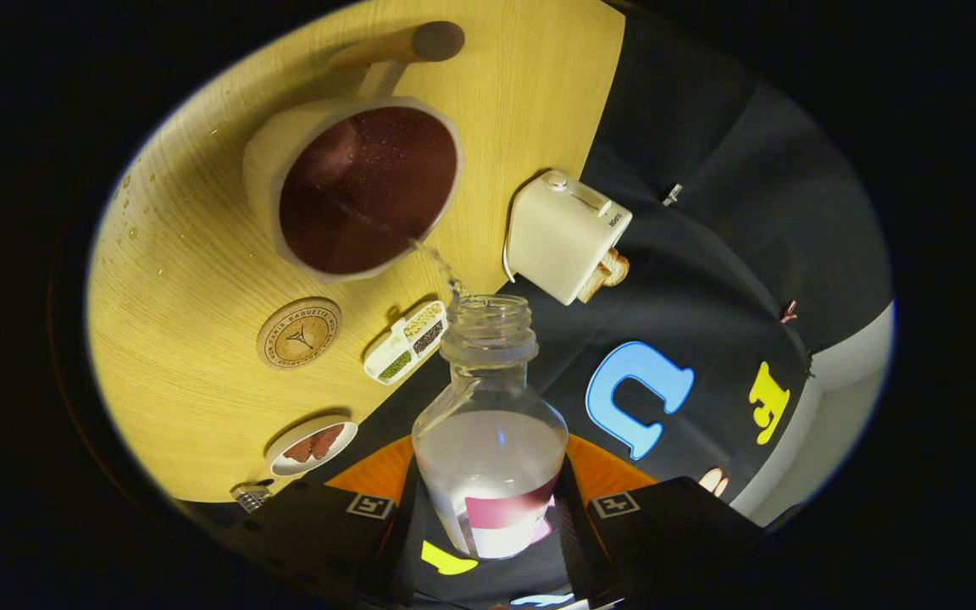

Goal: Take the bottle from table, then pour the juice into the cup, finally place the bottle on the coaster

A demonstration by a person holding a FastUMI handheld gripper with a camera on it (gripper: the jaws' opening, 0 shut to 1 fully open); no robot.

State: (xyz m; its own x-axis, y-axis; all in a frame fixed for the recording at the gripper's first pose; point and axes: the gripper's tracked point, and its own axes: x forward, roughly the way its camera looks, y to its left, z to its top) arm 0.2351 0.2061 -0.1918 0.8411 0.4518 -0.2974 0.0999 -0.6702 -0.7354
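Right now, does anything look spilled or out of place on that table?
Yes: small droplets speckle the table beside the cup, away from the thin stream leaving the bottle held between the fingers. They look like splashes from pouring.

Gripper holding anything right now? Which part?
Yes: the gripper is shut on the clear plastic bottle, fingers pressing its lower body on both sides.

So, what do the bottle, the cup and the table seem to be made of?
Bottle, held in the gripper: clear plastic or glass, glossy; you see through it.
Cup: probably glazed ceramic, with a pale, smooth, thick wall.
Table: light wood or wood-look laminate, matte, with fine straight grain lines.
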